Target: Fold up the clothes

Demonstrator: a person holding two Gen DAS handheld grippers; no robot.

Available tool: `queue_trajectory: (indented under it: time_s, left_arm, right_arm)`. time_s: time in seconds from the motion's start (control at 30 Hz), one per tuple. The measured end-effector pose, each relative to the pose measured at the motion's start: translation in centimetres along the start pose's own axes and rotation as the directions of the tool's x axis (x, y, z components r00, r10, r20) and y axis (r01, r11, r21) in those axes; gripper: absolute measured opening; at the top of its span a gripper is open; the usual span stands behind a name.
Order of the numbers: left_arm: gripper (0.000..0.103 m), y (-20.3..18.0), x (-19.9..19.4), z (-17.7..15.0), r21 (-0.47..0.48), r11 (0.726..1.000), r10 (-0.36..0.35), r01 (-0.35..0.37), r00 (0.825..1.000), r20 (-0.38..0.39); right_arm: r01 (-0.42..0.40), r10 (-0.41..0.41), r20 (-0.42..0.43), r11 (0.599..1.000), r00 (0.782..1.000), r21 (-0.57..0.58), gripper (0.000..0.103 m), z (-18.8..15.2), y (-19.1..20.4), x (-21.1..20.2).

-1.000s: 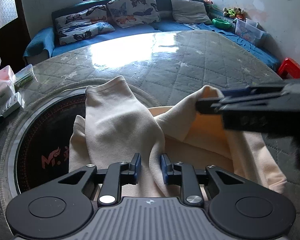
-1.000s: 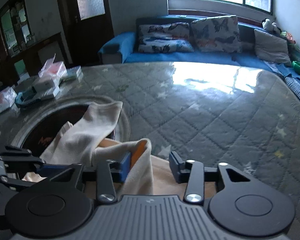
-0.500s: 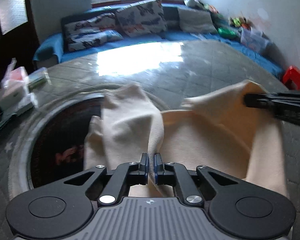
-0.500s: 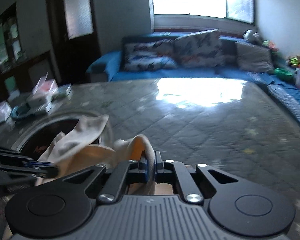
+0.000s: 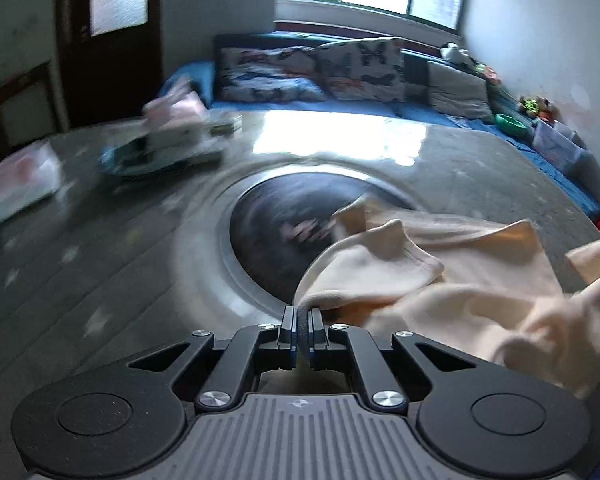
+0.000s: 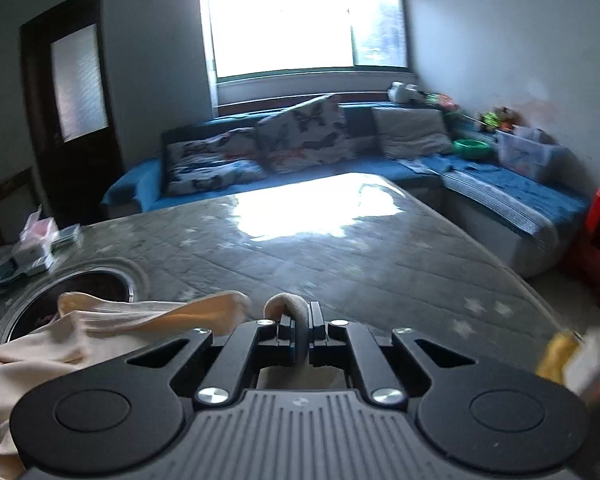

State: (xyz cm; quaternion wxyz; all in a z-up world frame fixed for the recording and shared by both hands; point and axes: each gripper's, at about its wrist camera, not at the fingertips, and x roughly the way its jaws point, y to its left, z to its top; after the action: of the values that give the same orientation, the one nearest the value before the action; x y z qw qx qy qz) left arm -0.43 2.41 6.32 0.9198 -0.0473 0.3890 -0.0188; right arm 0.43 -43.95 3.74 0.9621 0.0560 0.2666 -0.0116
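Stretching cream garment (image 5: pixel 452 280) crosswise between left gripper (image 5: pixel 302 322), right gripper (image 6: pixel 299 328).

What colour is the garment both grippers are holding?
Plain cream garment, no pattern. The left wrist view shows it best.

The left tool (image 5: pixel 302 334) pinches the cream garment (image 5: pixel 440 280) above the table (image 5: pixel 100 280).

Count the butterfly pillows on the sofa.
2. One butterfly pillow lies low at the sofa's left end; the other leans upright just right of it. The grey cushion beyond is plain. More may be hidden behind them.
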Motion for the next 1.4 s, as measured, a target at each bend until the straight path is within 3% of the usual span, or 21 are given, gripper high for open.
queue_trajectory:
  time_s: [0.17, 0.37, 0.4, 0.47, 0.53, 0.63, 0.77, 1.03, 1.33, 1.4]
  left_arm:
    - [0.006, 2.6, -1.8, -3.3, -0.047, 0.999, 0.003, -0.006, 0.998, -0.061]
    - [0.010, 3.8, -2.3, -4.6, 0.007, 0.999, 0.038, -0.037, 0.995, -0.097]
    - [0.013, 3.9, -2.5, -4.5, 0.014, 0.999, 0.043, -0.042, 0.995, -0.094]
    - [0.022, 4.1, -2.8, -3.9, 0.026, 0.998, 0.058, -0.056, 0.995, -0.079]
    - [0.042, 4.2, -3.1, -3.3, 0.037, 0.997, 0.072, -0.069, 0.995, -0.065]
    - [0.045, 4.1, -3.4, -2.2, 0.056, 0.995, 0.079, -0.076, 0.996, -0.037]
    - [0.047, 2.8, -2.2, -0.2, 0.078, 0.995, 0.062, -0.061, 0.998, -0.009]
    - [0.045, -1.1, 4.0, 3.8, 0.110, 0.994, 0.017, -0.016, 1.000, -0.006]
    - [0.047, -4.1, 10.5, 6.2, 0.157, 0.988, 0.011, -0.003, 0.999, -0.047]
    - [0.047, -4.3, 11.6, 6.3, 0.163, 0.987, 0.018, -0.008, 0.998, -0.063]
  right_arm:
    - [0.051, -0.048, -0.077, 0.998, 0.996, 0.032, 0.007, -2.2, -1.5, 0.1]
    - [0.068, -0.069, -0.144, 0.998, 0.987, -0.014, 0.018, -2.9, -1.8, 0.0]
    - [0.073, -0.075, -0.134, 0.997, 0.988, -0.018, 0.027, -2.7, -1.8, -0.3]
    - [0.078, -0.081, -0.116, 0.996, 0.990, -0.035, 0.032, -2.4, -1.4, -0.9]
    - [0.080, -0.085, -0.097, 0.995, 0.992, -0.054, 0.035, -1.9, -0.9, -1.2]
    - [0.057, -0.064, -0.074, 0.995, 0.995, -0.083, 0.040, -1.0, 0.2, -1.2]
    - [-0.003, -0.005, -0.064, 0.993, 0.998, -0.114, 0.041, 0.2, 1.9, -0.6]
    - [-0.175, 0.140, -0.209, 0.971, 0.968, -0.162, 0.040, 1.2, 5.9, 5.7]
    - [-0.202, 0.160, -0.312, 0.974, 0.936, -0.104, 0.039, 1.0, 6.5, 12.0]
    - [-0.208, 0.166, -0.329, 0.973, 0.930, -0.096, 0.032, 1.0, 6.6, 12.9]
